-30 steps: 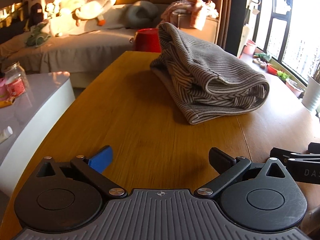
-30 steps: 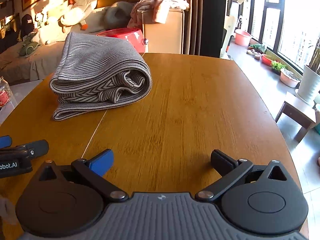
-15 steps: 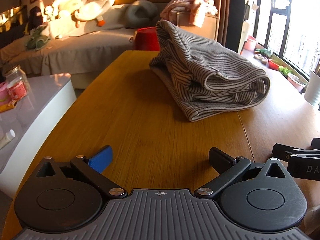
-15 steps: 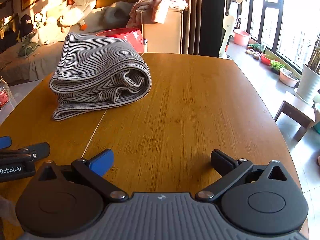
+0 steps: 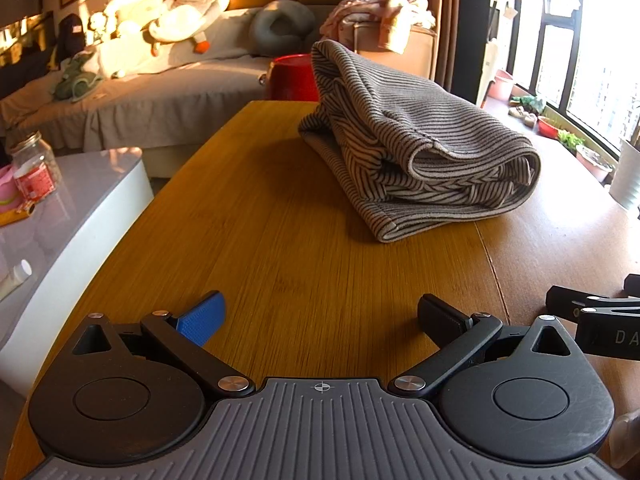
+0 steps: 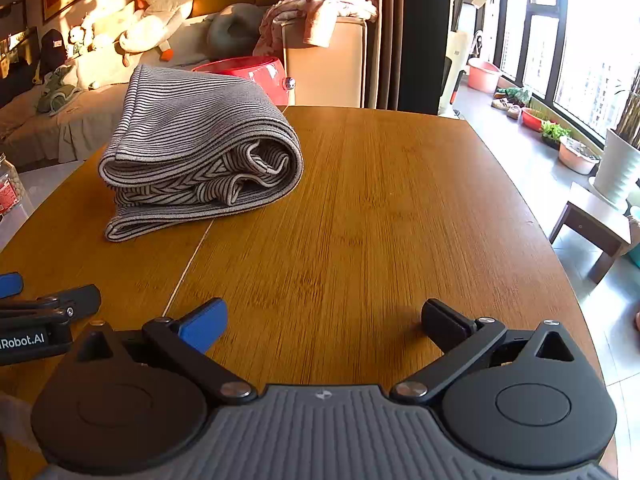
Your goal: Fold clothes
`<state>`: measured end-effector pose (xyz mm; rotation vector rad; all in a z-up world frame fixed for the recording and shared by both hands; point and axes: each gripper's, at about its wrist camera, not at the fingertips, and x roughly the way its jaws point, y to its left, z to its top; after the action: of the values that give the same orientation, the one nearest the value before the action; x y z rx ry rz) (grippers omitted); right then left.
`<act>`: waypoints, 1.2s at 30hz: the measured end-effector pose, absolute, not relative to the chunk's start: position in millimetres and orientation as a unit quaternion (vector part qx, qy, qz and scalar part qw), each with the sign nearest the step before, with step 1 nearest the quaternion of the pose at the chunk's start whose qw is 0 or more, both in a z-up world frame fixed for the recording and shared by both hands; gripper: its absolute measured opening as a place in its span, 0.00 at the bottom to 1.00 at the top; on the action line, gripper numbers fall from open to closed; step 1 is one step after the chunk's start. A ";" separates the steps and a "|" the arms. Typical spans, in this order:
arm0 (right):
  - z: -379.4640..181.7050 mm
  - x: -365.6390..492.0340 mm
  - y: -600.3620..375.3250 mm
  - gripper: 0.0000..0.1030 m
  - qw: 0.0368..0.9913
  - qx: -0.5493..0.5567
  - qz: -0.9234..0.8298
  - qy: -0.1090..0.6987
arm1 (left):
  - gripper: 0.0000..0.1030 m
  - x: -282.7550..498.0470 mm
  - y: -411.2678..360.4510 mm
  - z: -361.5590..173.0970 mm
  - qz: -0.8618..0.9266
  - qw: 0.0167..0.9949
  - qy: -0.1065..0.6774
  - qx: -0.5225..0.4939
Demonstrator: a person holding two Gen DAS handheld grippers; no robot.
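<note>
A grey and black striped garment [image 5: 412,148] lies folded in a thick bundle on the wooden table [image 5: 280,240], ahead of me; it also shows in the right wrist view [image 6: 200,152]. My left gripper [image 5: 320,316] is open and empty, low over the table's near part, well short of the garment. My right gripper [image 6: 324,320] is open and empty, beside the left one and to the right of the garment. Each gripper shows at the edge of the other's view.
A red tub [image 6: 248,72] stands past the table's far end, with a box draped in pink clothes [image 6: 320,20]. A sofa with a plush duck [image 5: 192,0] is at the back left. A white side table with a jar [image 5: 32,168] is on the left. Plants [image 6: 620,160] line the window.
Both grippers have drifted back a little from the garment, staying open. The garment has not moved.
</note>
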<state>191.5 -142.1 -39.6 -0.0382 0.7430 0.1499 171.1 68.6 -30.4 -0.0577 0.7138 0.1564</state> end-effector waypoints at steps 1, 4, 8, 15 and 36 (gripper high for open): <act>-39.6 191.5 -142.0 1.00 0.929 -0.019 0.073 0.363 | 1.00 171.0 68.5 -30.4 0.077 0.934 0.349 -0.028; -40.0 192.1 -142.7 1.00 0.929 -0.019 0.074 0.362 | 1.00 170.5 68.3 -30.5 0.077 0.934 0.349 -0.028; -40.0 192.4 -143.0 1.00 0.929 -0.019 0.074 0.362 | 1.00 170.2 68.2 -30.4 0.077 0.933 0.349 -0.027; -40.1 192.0 -142.6 1.00 0.929 -0.019 0.074 0.362 | 1.00 170.2 68.3 -30.0 0.077 0.933 0.350 -0.027; -40.8 190.4 -140.3 1.00 0.929 -0.018 0.073 0.362 | 1.00 171.8 67.3 -30.1 0.083 0.933 0.350 -0.029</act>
<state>190.4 -140.3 -40.8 -0.0378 0.7414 0.1502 171.8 67.3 -30.1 -0.0589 0.7163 0.1699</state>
